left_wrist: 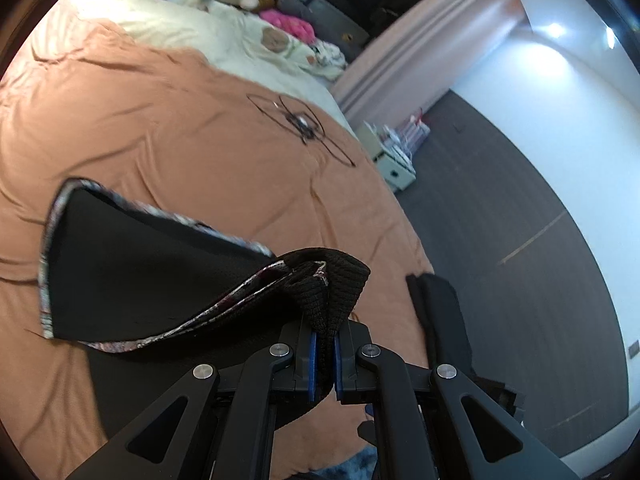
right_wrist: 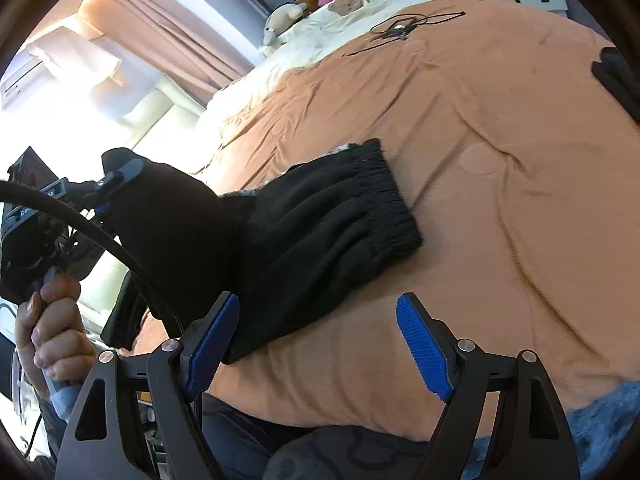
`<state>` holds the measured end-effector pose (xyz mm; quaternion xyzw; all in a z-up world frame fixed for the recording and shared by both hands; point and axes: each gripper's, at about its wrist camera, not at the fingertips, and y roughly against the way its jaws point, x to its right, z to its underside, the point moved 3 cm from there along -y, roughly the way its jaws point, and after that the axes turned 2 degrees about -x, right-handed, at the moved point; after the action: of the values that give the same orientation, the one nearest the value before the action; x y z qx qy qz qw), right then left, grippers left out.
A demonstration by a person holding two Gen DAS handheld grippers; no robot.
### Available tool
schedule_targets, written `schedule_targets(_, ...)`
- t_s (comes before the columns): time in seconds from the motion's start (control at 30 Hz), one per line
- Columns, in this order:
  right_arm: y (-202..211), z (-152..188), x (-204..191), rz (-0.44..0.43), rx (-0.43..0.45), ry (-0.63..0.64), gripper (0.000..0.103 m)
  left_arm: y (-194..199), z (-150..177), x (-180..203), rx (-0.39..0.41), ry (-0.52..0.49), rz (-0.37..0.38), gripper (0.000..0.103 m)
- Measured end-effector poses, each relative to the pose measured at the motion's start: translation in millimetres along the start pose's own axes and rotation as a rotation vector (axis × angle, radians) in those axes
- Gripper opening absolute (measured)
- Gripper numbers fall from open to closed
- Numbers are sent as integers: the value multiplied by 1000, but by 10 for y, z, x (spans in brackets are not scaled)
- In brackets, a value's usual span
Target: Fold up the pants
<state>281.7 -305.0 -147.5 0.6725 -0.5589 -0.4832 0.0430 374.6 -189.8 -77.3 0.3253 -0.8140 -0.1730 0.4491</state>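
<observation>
Black pants (right_wrist: 328,240) with a ribbed waistband and a patterned lining lie on the orange bedspread (right_wrist: 500,208). My left gripper (left_wrist: 325,354) is shut on a bunched fold of the pants (left_wrist: 160,280) and holds it lifted above the bed. In the right wrist view the left gripper (right_wrist: 108,196) shows at the left, a hand on its handle, with the pants draped from it. My right gripper (right_wrist: 316,344) is open and empty just in front of the pants' near edge.
A black wire tangle (right_wrist: 400,28) lies farther up the bedspread. Another dark garment (left_wrist: 444,320) lies at the bed's edge. Cream bedding with soft toys (left_wrist: 248,32) is at the head. A white nightstand (left_wrist: 394,160) stands on the grey floor.
</observation>
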Motion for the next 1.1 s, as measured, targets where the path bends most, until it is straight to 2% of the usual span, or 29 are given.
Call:
schedule_targets(0.43,325,112,236,41,20,-35,80,-800,477,239,-208,-22,12,8)
schedule_targets(0.5,325,105,247,43,16,-37,80,-863,534,228,-250,-24,3,19)
schedule_targets(0.57,318,101,241,40,10,-36,80,-851,546,203,-267,-13,25,58)
schedule_targets(0.63,289,88,231,36,2,-34,80,-736,510,163,-231,-13,20,79)
schedule_targets(0.8,148,61,156,25,-24,-8,80,-425,330,-121,-163,14,-42,80)
schedule_targets(1.1,-169,41,71,76,-104,42,80,76,162,-990,-98,102,-199,80)
